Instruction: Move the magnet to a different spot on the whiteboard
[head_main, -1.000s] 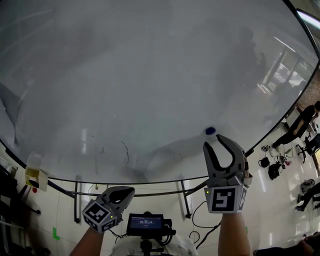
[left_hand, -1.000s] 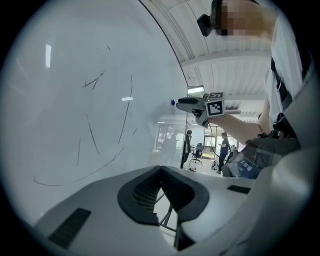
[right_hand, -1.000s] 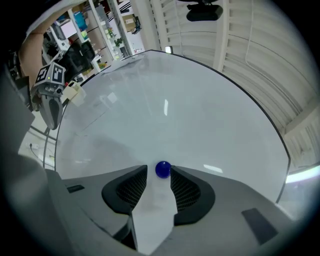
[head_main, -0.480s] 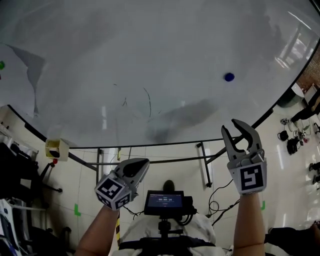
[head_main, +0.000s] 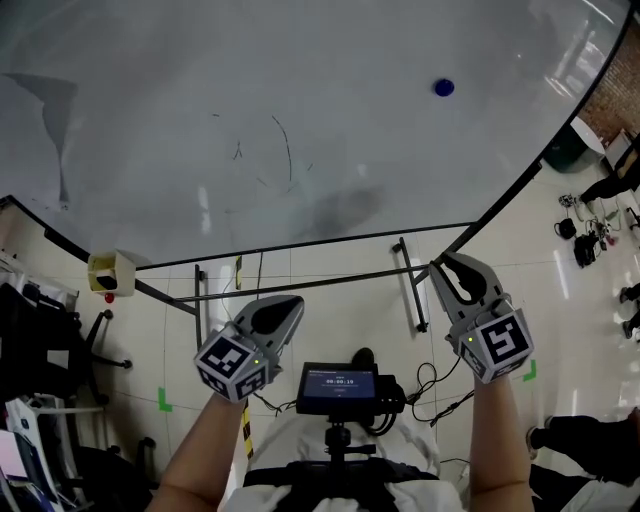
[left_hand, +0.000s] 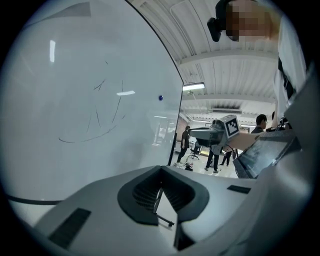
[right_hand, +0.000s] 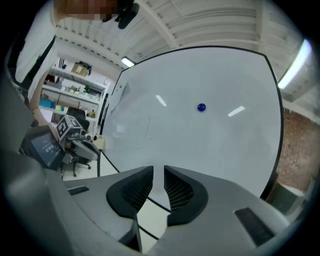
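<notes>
- The magnet (head_main: 444, 87) sits on the whiteboard (head_main: 330, 120), towards its right edge, with nothing touching it.
- The right gripper (head_main: 450, 268) is the nearer one. The magnet lies well apart from it, ahead of its jaws and higher, a little to the right in the right gripper view.
- Its jaws have just been closing; only a narrow gap remains, with nothing between them.
- The left gripper (head_main: 288, 305) is low and further to the left, with its jaws together and empty.
- The magnet is round, so no grasp direction seems preferred.
</notes>
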